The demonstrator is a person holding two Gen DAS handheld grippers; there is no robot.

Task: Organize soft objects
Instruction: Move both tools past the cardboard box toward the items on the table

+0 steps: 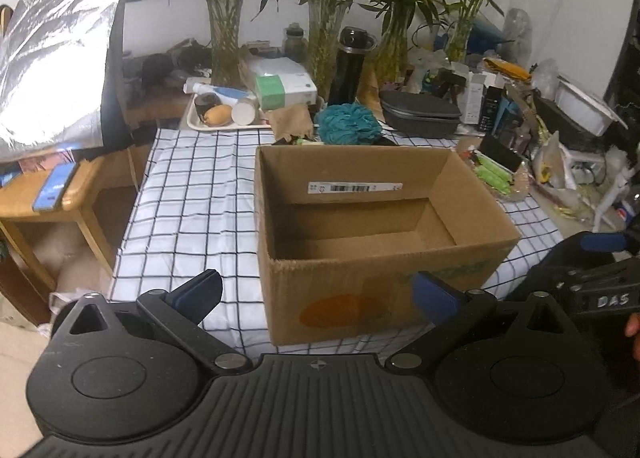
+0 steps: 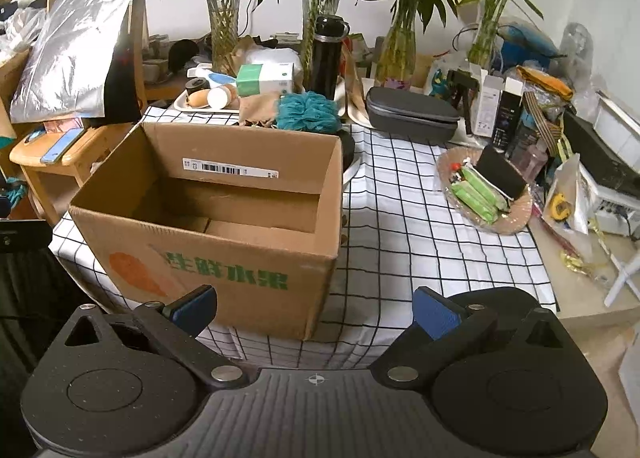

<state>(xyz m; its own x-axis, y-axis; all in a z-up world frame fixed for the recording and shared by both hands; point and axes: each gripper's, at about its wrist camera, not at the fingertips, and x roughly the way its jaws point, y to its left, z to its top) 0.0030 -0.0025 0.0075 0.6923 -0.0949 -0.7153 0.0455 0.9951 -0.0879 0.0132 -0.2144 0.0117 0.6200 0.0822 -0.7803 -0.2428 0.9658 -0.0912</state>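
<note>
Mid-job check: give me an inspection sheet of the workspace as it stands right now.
Surface: checked tablecloth.
Job's things: open cardboard box, empty inside; teal bath pouf and brown cloth behind it.
Clutter: tray of small items, black flask, grey case, dish of green packets.
Grippers: left gripper and right gripper open, holding nothing.
Cables: nothing seen.
Surroundings: plant vases, wooden stool.

We count one cardboard box (image 2: 224, 218), one teal bath pouf (image 2: 307, 111), four glass vases (image 2: 223, 24) along the top, one black flask (image 2: 328, 54), one grey case (image 2: 412, 114).
</note>
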